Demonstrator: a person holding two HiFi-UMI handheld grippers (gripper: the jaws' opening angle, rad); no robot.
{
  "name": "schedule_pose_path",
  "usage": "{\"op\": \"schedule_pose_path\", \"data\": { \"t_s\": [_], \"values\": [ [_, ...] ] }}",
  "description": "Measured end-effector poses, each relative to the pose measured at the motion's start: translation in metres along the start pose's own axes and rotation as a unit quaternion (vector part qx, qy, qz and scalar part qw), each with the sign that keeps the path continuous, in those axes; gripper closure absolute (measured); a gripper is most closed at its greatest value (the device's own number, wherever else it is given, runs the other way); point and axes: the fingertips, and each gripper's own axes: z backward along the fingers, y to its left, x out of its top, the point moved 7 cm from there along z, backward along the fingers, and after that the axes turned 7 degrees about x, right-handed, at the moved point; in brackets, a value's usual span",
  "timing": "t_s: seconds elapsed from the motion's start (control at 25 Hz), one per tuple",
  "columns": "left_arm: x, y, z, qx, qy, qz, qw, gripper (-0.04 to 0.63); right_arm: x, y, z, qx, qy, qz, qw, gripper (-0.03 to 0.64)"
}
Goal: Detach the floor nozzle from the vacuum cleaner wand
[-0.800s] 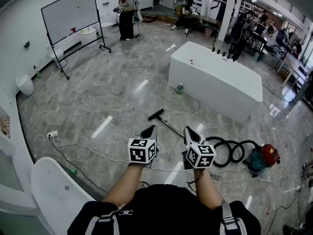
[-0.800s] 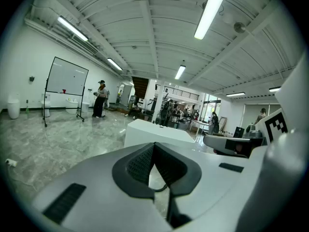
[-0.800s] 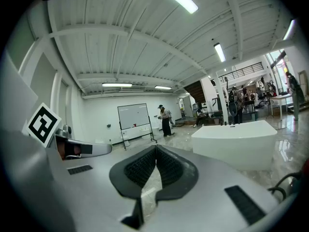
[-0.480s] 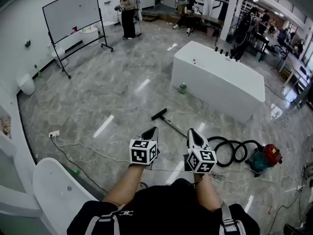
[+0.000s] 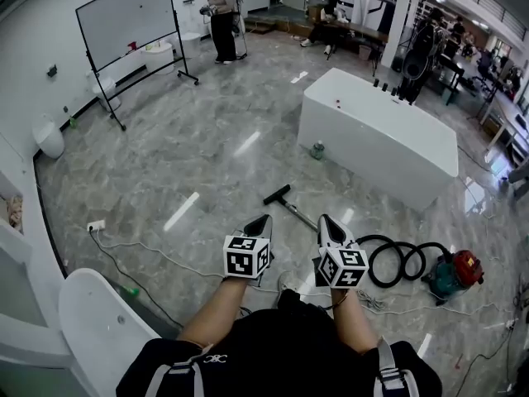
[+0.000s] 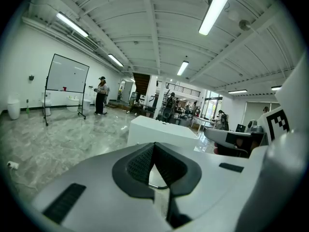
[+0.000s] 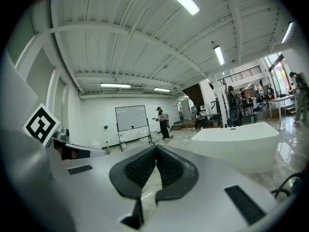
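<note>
The vacuum lies on the grey floor ahead of me. Its black floor nozzle (image 5: 276, 194) sits at the far end of a thin wand (image 5: 299, 214) that runs toward my right gripper. A black hose (image 5: 390, 259) coils away to the red and teal canister (image 5: 456, 273) at the right. My left gripper (image 5: 264, 217) and right gripper (image 5: 323, 219) are held side by side in the air, short of the wand, both shut with nothing between the jaws. In the left gripper view my left gripper (image 6: 154, 144) and in the right gripper view my right gripper (image 7: 155, 148) look out level across the room.
A white bathtub (image 5: 376, 138) stands beyond the nozzle, with a small can (image 5: 317, 150) by its near left corner. A white cable (image 5: 157, 255) runs from a floor socket (image 5: 96, 225). A white rounded fixture (image 5: 97, 325) is at my left. A whiteboard (image 5: 126, 15) and a person (image 5: 221, 19) are far off.
The view has moved forward a little, so the nozzle, hose and canister sit slightly lower and to the right. Both grippers keep their pose, shut.
</note>
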Motion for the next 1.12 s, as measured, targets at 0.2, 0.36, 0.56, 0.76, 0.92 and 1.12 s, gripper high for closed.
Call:
{"op": "schedule_pose_path", "data": {
  "t_s": [0.2, 0.36, 0.56, 0.76, 0.92, 1.12],
  "values": [
    [0.028, 0.007, -0.04, 0.007, -0.006, -0.004, 1.0, 0.586, 0.023, -0.027, -0.045, 0.012, 0.003, 0.011, 1.0, 0.601],
    [0.047, 0.011, -0.076, 0.007, -0.011, -0.01, 0.9999, 0.586, 0.033, -0.052, -0.078, 0.019, 0.005, 0.011, 1.0, 0.601],
    [0.079, 0.006, -0.126, 0.012, -0.004, -0.021, 0.9997, 0.586, 0.054, -0.092, -0.121, 0.029, 0.011, 0.004, 1.0, 0.601],
    [0.1, 0.007, -0.179, 0.015, 0.002, -0.026, 0.9996, 0.586, 0.061, -0.135, -0.161, 0.029, 0.009, -0.012, 0.999, 0.601],
    [0.12, 0.004, -0.225, 0.023, -0.004, -0.031, 0.9993, 0.586, 0.069, -0.177, -0.196, 0.036, 0.008, -0.021, 0.999, 0.601],
    [0.136, -0.003, -0.263, 0.032, -0.008, -0.031, 0.999, 0.586, 0.081, -0.215, -0.227, 0.048, 0.008, -0.025, 0.999, 0.601]
  ]
}}
